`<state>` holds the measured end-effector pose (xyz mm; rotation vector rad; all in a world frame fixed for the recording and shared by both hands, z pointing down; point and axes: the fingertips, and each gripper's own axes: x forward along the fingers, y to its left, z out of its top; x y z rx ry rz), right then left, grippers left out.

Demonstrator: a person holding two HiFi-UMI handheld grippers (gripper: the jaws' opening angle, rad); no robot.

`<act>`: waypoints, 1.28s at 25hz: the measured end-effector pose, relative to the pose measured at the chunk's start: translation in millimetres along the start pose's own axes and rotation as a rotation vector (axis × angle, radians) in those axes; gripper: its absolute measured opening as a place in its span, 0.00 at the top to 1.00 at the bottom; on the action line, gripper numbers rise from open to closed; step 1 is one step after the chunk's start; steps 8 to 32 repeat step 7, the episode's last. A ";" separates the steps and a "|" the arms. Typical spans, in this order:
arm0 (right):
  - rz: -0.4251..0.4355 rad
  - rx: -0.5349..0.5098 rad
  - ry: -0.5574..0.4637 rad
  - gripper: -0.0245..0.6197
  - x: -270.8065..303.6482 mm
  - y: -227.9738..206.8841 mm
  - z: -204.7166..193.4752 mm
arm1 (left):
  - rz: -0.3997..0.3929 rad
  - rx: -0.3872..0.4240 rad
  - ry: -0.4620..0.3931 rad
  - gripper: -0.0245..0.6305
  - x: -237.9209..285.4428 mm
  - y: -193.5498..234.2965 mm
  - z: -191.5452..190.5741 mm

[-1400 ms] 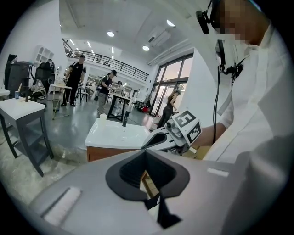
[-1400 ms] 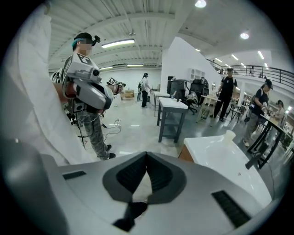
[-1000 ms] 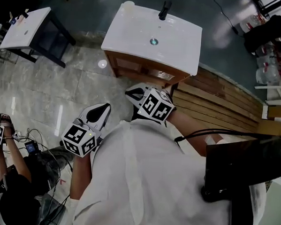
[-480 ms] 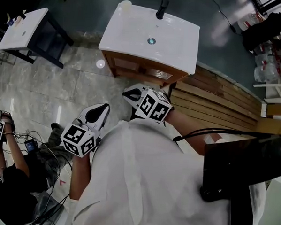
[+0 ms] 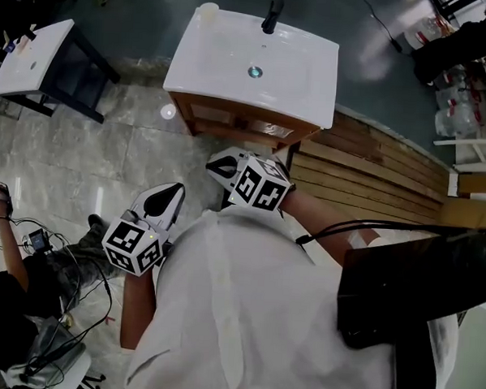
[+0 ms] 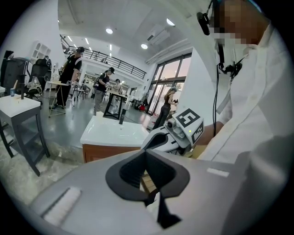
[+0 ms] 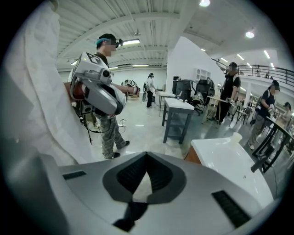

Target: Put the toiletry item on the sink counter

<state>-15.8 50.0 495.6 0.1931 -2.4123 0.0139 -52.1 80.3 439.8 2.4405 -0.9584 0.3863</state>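
The white sink counter stands on a wooden cabinet ahead of me, with a black faucet at its back and a drain in the basin. A small pale round container sits on its far left corner; it shows as a pale cup in the right gripper view. My left gripper and right gripper are held close to my chest, short of the counter. Both are shut, tips together, with nothing between them. The left gripper view shows its own jaws meeting, with the counter beyond.
Wooden planks lie on the floor right of the cabinet. A grey table with a white top stands at the left. Another person with grippers and cables crouches at lower left. A black bag hangs at my right side.
The view has drifted, so the sink counter sits slightly further left and up. Both grippers stay shut near my chest. The person at lower left has shifted down and left.
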 end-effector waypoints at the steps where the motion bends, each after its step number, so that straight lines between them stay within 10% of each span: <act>1: 0.002 -0.001 0.002 0.95 1.0 -0.6 -1.0 | -0.001 -0.001 0.003 0.95 1.1 1.1 -0.2; 32: 0.029 0.014 -0.007 0.95 9.1 -8.8 -2.5 | 0.001 -0.012 0.010 0.95 8.7 13.0 1.6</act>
